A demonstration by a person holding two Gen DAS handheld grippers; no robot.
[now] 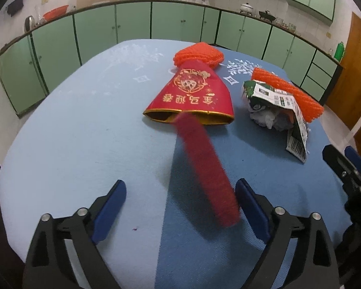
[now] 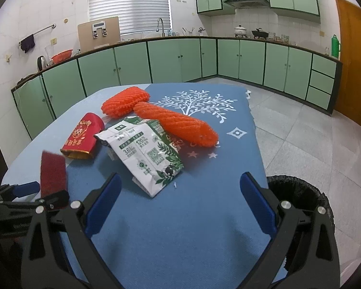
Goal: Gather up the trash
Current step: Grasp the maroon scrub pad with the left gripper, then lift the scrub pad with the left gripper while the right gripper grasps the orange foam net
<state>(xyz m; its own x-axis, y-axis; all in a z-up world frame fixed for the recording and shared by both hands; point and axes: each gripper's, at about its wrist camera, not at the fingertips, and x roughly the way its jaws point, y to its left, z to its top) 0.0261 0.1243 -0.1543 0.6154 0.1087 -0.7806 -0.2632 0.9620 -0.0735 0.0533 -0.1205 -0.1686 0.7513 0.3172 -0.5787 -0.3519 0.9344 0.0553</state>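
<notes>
My left gripper (image 1: 180,187) stands open just above the table. A blurred dark red fuzzy strip (image 1: 205,168) slants between its jaws, close to the right pad, and neither pad presses on it. Beyond it lie a red pouch with gold print (image 1: 192,96), two orange foam nets (image 1: 199,54) (image 1: 286,91) and a torn green and white carton (image 1: 276,103) over crumpled tissue (image 1: 264,118). My right gripper (image 2: 181,180) is open and empty, hovering in front of the carton (image 2: 146,151). From the right wrist, the strip (image 2: 53,173) stands at the lower left.
The blue cloth-covered table (image 2: 180,228) ends at its right edge beside a bin with a black liner (image 2: 300,192) on the tiled floor. Green kitchen cabinets (image 2: 180,60) run along the far walls. The right gripper (image 1: 341,159) shows at the left wrist view's right edge.
</notes>
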